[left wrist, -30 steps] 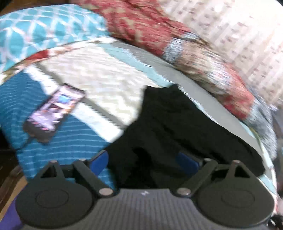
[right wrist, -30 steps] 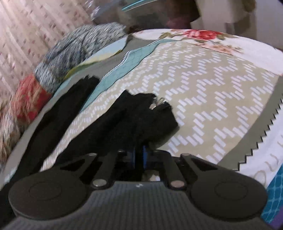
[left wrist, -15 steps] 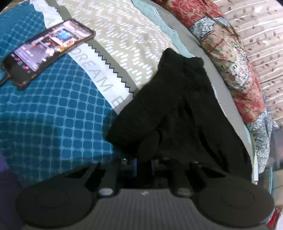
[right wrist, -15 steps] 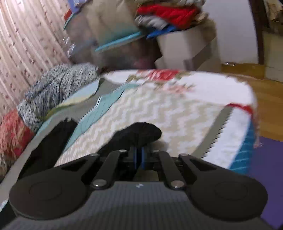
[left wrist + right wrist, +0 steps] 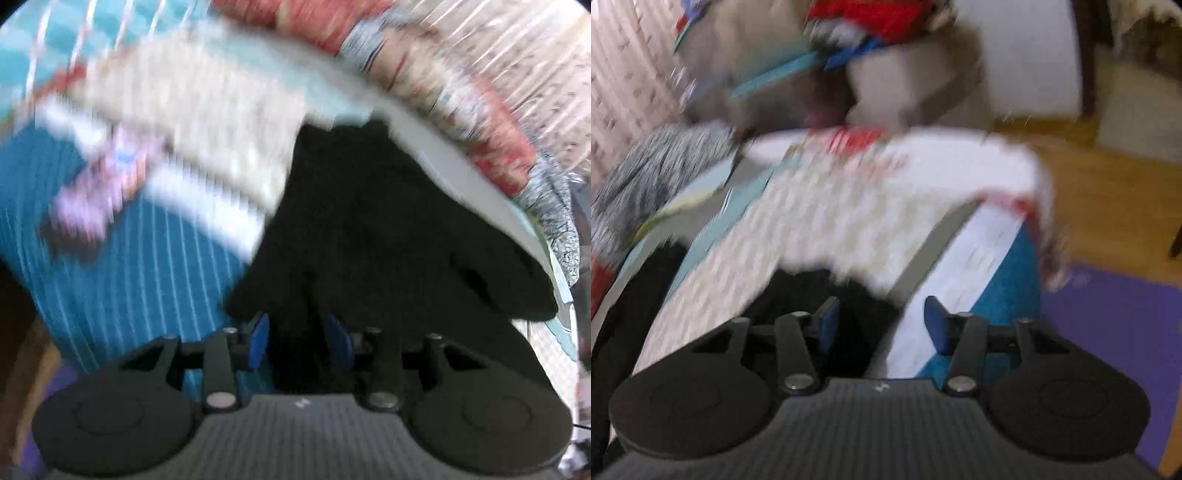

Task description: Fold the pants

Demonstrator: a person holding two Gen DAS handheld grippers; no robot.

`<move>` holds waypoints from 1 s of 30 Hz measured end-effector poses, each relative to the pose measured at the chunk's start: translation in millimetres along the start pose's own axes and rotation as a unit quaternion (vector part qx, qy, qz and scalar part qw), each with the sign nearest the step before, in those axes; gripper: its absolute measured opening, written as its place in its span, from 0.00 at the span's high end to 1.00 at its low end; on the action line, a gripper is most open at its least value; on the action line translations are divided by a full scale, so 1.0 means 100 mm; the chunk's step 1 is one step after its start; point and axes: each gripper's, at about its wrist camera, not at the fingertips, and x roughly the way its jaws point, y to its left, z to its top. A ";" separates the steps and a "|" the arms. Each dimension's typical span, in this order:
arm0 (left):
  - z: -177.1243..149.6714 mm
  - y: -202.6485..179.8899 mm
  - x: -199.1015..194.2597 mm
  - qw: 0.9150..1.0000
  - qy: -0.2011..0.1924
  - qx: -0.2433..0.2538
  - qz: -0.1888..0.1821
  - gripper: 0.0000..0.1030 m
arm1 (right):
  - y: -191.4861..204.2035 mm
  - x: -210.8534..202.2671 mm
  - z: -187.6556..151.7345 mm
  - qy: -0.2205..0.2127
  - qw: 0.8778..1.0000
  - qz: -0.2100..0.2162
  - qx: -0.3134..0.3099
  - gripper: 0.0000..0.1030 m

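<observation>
My left claw (image 5: pixel 300 341) hangs with its blue fingers (image 5: pixel 258 341) parted over the near edge of the black pants (image 5: pixel 369 229), which lie bunched on the bed (image 5: pixel 155 280) beside the blanket (image 5: pixel 461 110) (everything smeared by motion blur). A phone (image 5: pixel 96 192) lies on the bed's blue panel, well left of the pants. My right claw (image 5: pixel 882 325) stands wide, gripping nothing, a fold of pants (image 5: pixel 820 288) just ahead of its left finger.
</observation>
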 end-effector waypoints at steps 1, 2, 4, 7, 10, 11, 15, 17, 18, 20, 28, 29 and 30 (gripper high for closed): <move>0.11 -0.04 -0.02 0.999 -0.022 0.022 0.013 0.62 | 0.03 -0.03 0.08 -0.020 1.000 -0.011 -0.002 0.50; 0.26 -0.11 -0.03 0.997 -0.045 0.056 0.032 0.62 | 0.09 -0.05 0.18 -0.039 0.999 -0.012 -0.007 0.50; 0.55 -0.33 0.08 0.986 -0.082 0.124 0.069 0.62 | 0.29 -0.07 0.31 -0.063 0.998 0.005 -0.018 0.50; 0.92 -0.73 0.39 0.963 -0.121 0.227 0.085 0.53 | 0.78 0.03 0.51 -0.057 0.995 0.057 -0.053 0.50; 1.16 -1.14 0.83 0.938 -0.126 0.312 0.077 0.37 | 1.39 0.22 0.61 -0.008 0.988 0.125 -0.086 0.50; 1.22 -1.27 1.02 0.928 -0.129 0.341 0.079 0.34 | 1.62 0.28 0.61 0.006 0.984 0.143 -0.107 0.50; 1.29 -1.54 1.68 0.898 -0.119 0.415 0.087 0.15 | 2.57 0.60 0.56 0.047 0.965 0.182 -0.182 0.50; 1.33 -1.61 1.96 0.893 -0.118 0.425 0.092 0.13 | 3.01 0.82 0.49 0.071 0.961 0.188 -0.187 0.49; 1.33 -1.60 2.05 0.892 -0.115 0.427 0.091 0.13 | 3.17 0.99 0.50 0.083 0.961 0.187 -0.184 0.49; 1.36 -1.59 2.22 0.892 -0.108 0.428 0.095 0.13 | 3.47 1.32 0.44 0.107 0.962 0.180 -0.176 0.49; 1.30 -1.58 2.55 0.876 -0.080 0.466 0.093 0.68 | 4.04 2.19 0.21 0.133 0.983 0.092 -0.085 0.37; 1.25 -1.59 2.55 0.870 -0.082 0.477 0.092 0.79 | 4.06 2.28 0.19 0.133 0.986 0.076 -0.072 0.36; 1.22 -1.61 2.56 0.867 -0.083 0.483 0.092 0.84 | 4.06 2.37 0.15 0.137 0.987 0.066 -0.059 0.35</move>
